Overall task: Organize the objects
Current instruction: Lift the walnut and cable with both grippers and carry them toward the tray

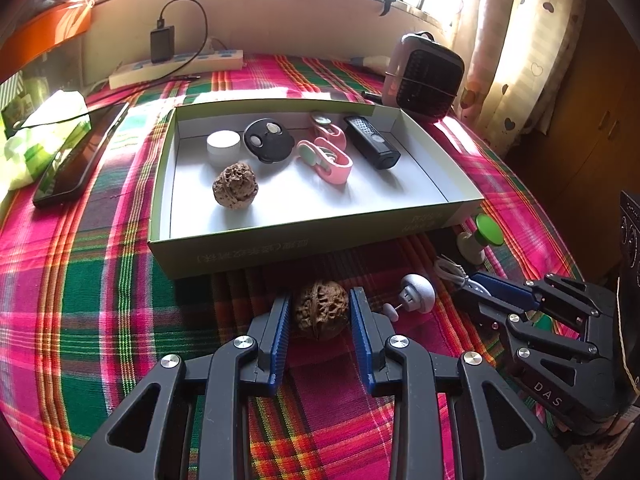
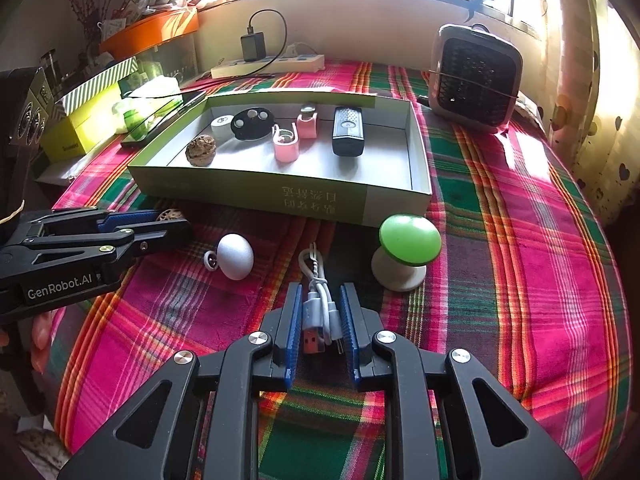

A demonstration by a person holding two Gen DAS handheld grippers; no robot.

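Observation:
A brown walnut [image 1: 320, 316] lies on the plaid cloth just in front of the green cardboard box [image 1: 312, 240]. My left gripper [image 1: 320, 300] is shut on it, a blue pad against each side. A coiled white USB cable [image 2: 318, 304] sits between the pads of my right gripper [image 2: 320, 292], which is shut on it. The box [image 2: 256, 188] holds a second walnut [image 1: 234, 186], a white cap [image 1: 223, 146], a black round gadget [image 1: 267, 140], two pink clips [image 1: 326, 156] and a black device [image 1: 372, 142].
A grey egg-shaped gadget [image 2: 236, 256] and a green-topped mushroom holder [image 2: 408, 244] lie loose on the cloth between the grippers and the box. A small fan [image 2: 476, 80] stands at the back right. A phone [image 1: 80, 156] and a power strip [image 1: 176, 68] lie to the left and behind.

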